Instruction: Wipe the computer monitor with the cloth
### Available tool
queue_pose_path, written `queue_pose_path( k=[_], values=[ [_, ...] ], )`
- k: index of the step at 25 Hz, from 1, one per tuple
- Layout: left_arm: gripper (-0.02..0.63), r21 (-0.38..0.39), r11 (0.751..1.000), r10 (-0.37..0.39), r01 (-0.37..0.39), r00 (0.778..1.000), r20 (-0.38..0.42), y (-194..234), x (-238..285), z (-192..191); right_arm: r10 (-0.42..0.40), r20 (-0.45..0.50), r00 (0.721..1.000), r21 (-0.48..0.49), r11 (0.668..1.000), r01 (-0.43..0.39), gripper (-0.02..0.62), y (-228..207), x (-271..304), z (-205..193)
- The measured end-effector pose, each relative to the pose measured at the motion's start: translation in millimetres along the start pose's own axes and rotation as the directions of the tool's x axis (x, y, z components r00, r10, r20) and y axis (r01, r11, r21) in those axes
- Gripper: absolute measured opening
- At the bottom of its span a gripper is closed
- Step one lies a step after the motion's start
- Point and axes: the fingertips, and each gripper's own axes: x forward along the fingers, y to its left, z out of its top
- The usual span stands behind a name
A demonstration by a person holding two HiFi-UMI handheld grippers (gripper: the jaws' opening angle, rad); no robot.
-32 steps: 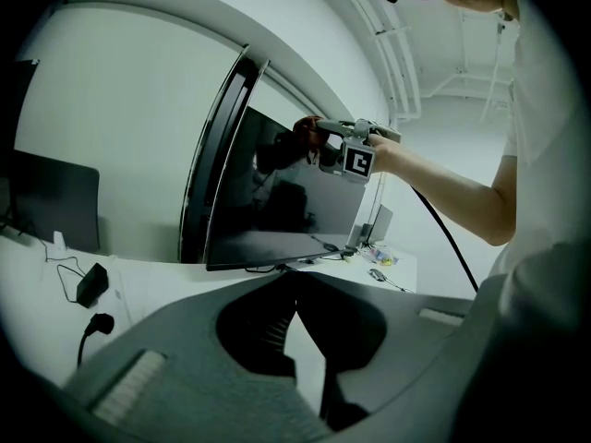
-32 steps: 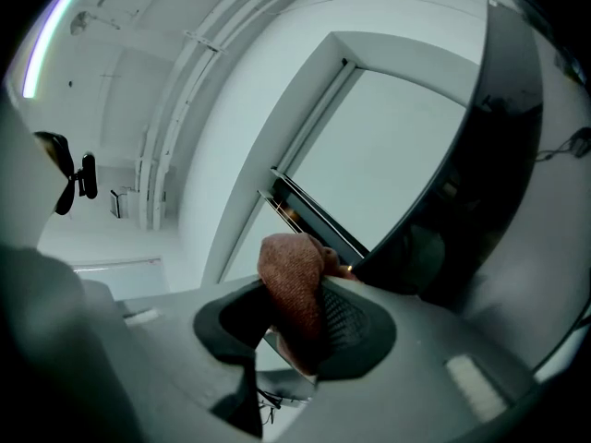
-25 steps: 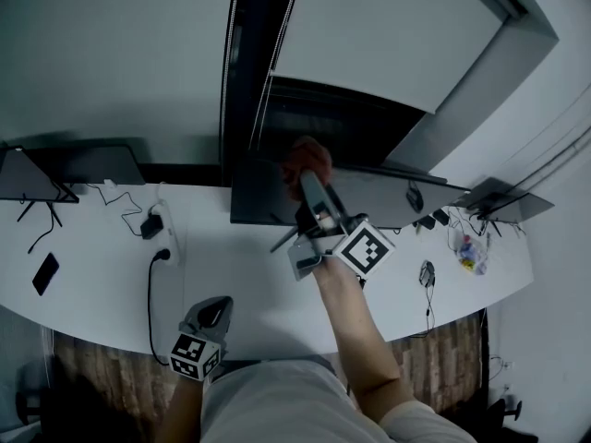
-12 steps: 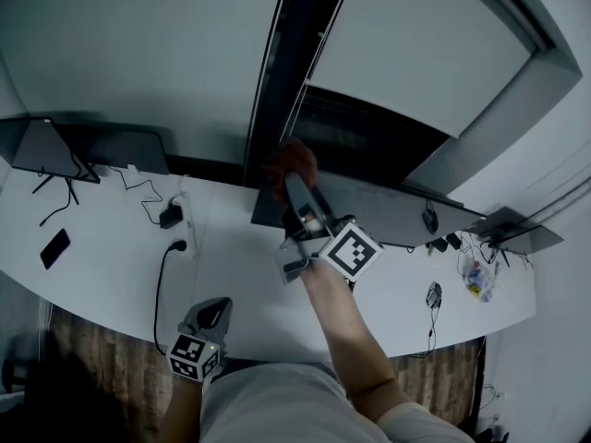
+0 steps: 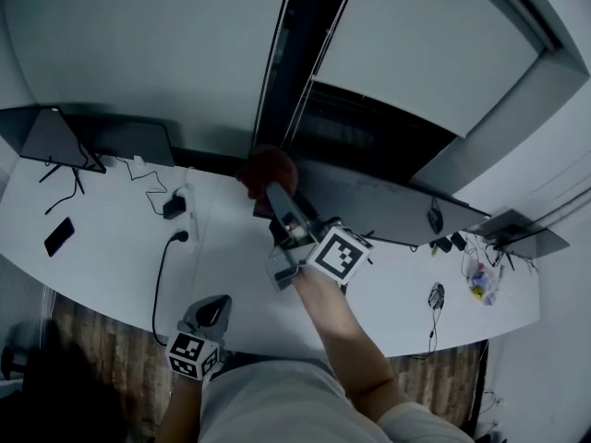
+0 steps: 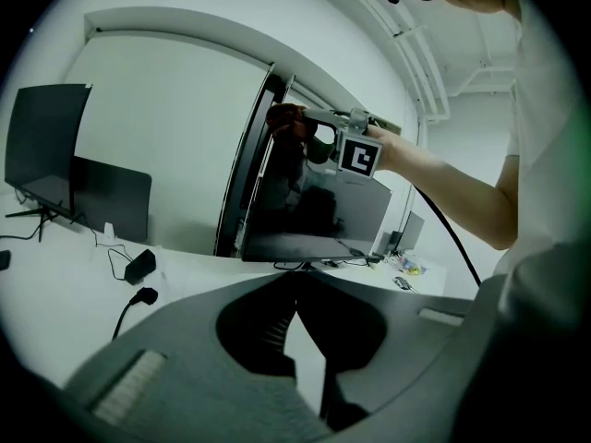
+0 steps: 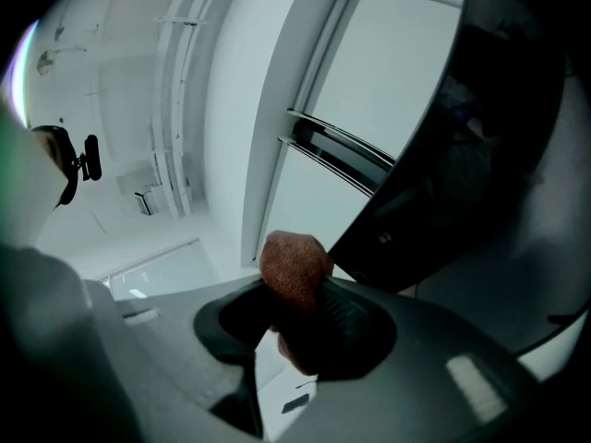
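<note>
The right gripper [image 5: 275, 195] has its fingers closed tight on the cloth [image 5: 268, 167], a rust-red, coarse-woven wad. It is bunched round, prob. so that soft fabric and not hard plastic meets the monitor [image 5: 379, 206]. The cloth is at the 9 o'clock end of that flat, dark, glossy screen, near its top corner. The left gripper [image 5: 214, 310], at approx. 7 o'clock from the right one by the smooth white bench [image 5: 102, 257], has its fingers together w/ nothing between, I think only parked aside.
</note>
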Motion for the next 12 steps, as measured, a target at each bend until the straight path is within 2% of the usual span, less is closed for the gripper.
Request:
queue_pose_path(
  k=[3, 7, 12],
  values=[
    [0.009, 0.002, 1.000, -0.009, 0.009, 1.000, 0.003, -12, 5, 3, 0.000, -0.045, 0.999, 0.006, 1.000, 0.000, 0.126, -4, -13, -12],
    [0.009, 0.015, 0.999, -0.030, 0.030, 1.000, -0.010, -29, 16, 3, 0.012, -0.055, 0.998, 0.032, 0.999, -0.011, 0.126, -9, -41, -21],
    [0.009, 0.033, 0.998, -0.051, 0.052, 0.998, -0.023, -51, 35, 7, -0.045, -0.089, 0.995, 0.016, 0.999, 0.047, 0.126, -26, -87, -25]
  ],
)
